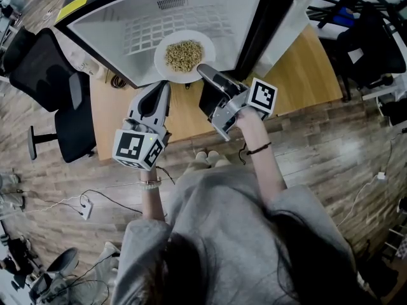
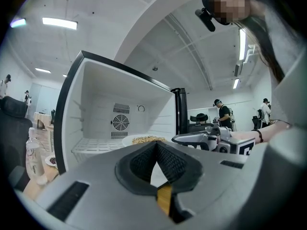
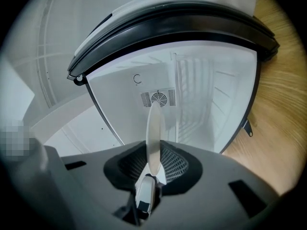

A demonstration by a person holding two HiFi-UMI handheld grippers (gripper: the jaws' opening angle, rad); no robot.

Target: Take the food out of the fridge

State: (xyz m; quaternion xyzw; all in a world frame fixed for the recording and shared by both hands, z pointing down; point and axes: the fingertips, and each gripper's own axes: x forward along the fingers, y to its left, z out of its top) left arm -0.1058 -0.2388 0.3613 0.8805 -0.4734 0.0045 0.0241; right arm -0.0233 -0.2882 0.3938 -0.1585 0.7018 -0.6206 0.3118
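Note:
A white plate heaped with pale grain-like food hangs at the mouth of the open white fridge, level with its wire shelf. My right gripper is shut on the plate's near right rim. In the right gripper view the plate stands edge-on between the pads of this gripper. My left gripper is shut and empty, just left of and below the plate. The left gripper view shows its closed pads, the plate beyond them and the right gripper.
The fridge stands on a wooden platform. A black office chair is to its left. Cables and a power strip lie on the floor. A bottle stands left of the fridge, with people further off.

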